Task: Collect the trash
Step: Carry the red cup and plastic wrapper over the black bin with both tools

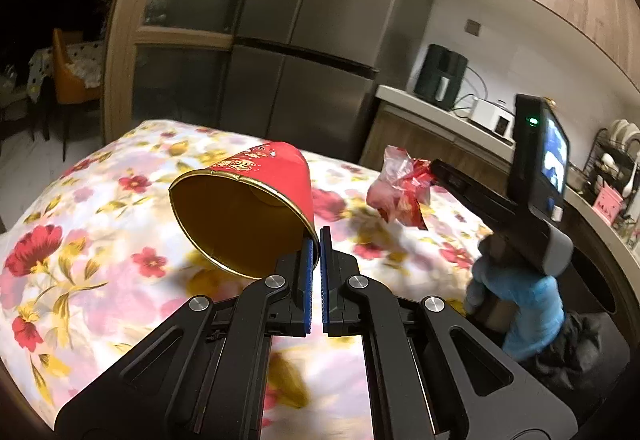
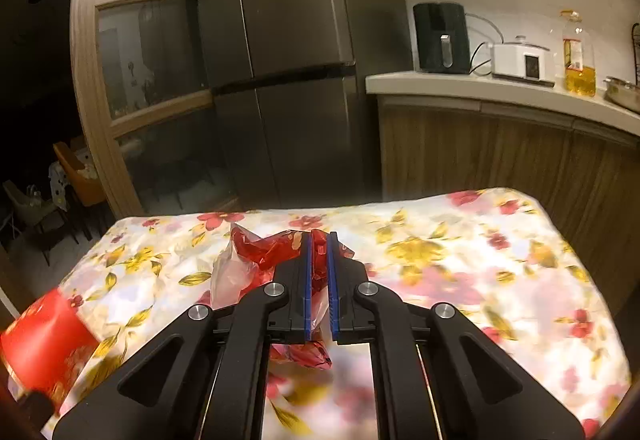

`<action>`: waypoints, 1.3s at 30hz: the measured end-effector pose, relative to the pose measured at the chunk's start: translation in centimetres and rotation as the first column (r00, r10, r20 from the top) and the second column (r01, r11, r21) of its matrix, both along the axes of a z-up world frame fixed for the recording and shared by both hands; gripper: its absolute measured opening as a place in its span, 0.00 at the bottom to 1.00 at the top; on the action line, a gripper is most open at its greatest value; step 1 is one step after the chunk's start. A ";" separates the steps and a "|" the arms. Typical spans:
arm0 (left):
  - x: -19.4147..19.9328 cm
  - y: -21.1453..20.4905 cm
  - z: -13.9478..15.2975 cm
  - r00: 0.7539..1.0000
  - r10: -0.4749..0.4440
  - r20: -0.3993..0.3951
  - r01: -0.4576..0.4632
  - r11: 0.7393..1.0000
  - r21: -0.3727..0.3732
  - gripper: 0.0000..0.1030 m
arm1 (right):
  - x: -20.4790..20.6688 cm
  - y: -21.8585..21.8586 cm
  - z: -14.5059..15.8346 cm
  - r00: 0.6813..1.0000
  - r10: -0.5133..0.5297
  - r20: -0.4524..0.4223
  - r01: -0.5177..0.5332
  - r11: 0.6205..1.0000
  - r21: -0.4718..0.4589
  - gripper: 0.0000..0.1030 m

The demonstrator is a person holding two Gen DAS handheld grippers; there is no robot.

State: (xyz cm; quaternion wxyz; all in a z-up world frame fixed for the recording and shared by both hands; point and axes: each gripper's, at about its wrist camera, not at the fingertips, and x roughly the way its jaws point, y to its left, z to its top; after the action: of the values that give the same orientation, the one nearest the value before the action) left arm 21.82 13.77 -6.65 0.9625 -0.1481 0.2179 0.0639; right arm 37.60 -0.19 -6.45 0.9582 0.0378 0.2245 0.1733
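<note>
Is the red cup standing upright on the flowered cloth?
No. The red cup hangs tilted above the flowered cloth, its open mouth facing the camera, with its rim pinched in the left gripper.

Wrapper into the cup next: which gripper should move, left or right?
Right, probably. The right gripper is shut on the crumpled red wrapper, held above the tablecloth beside the red cup. The left gripper pinches the cup's rim, mouth tilted open.

place: home kitchen | signs: fridge [image 2: 280,60], counter [image 2: 500,90], air fryer [image 2: 442,38], oil bottle [image 2: 578,54]
</note>
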 end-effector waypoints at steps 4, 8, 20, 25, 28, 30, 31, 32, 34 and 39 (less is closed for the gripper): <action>0.3 -2.0 0.8 0.999 -0.042 0.013 0.042 0.999 0.007 0.02 | -2.3 -3.5 1.2 0.999 -0.021 0.027 0.021 1.000 0.005 0.07; 0.8 -4.8 1.7 0.995 -0.095 0.026 0.095 0.995 0.017 0.02 | -4.2 -6.8 2.0 0.997 -0.053 0.047 0.053 0.999 0.006 0.07; 2.1 -15.2 3.3 0.956 -0.290 0.048 0.288 0.956 0.053 0.02 | -8.4 -18.3 3.9 0.971 -0.220 0.096 0.218 0.976 0.024 0.07; 3.0 -20.8 4.1 0.920 -0.388 0.063 0.383 0.921 0.073 0.02 | -9.9 -24.2 4.4 0.932 -0.342 0.124 0.341 0.940 0.030 0.07; 3.6 -24.6 4.3 0.891 -0.448 0.069 0.443 0.893 0.082 0.02 | -10.8 -27.2 4.5 0.903 -0.407 0.140 0.407 0.913 0.030 0.07; 3.9 -26.8 4.5 0.873 -0.483 0.072 0.477 0.874 0.088 0.02 | -11.4 -29.4 4.5 0.878 -0.455 0.151 0.455 0.890 0.033 0.07; 4.1 -28.3 4.5 0.858 -0.508 0.075 0.502 0.860 0.091 0.02 | -11.7 -30.6 4.5 0.863 -0.482 0.155 0.482 0.875 0.036 0.07; 4.3 -28.9 4.5 0.851 -0.520 0.076 0.513 0.853 0.092 0.02 | -12.0 -31.4 4.5 0.853 -0.498 0.157 0.499 0.866 0.040 0.07; 4.6 -31.1 4.6 0.828 -0.555 0.081 0.547 0.831 0.098 0.02 | -12.4 -33.2 4.4 0.830 -0.534 0.157 0.534 0.844 0.047 0.07; 5.3 -35.6 4.9 0.773 -0.627 0.096 0.618 0.778 0.111 0.02 | -12.8 -36.0 4.0 0.798 -0.582 0.154 0.581 0.812 0.056 0.07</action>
State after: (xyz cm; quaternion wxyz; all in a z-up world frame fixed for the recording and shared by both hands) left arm 27.16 -21.80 -1.79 0.9460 -0.0362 0.1904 -0.2600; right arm 24.77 -36.21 -2.40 0.9800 0.0933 0.1223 -0.1259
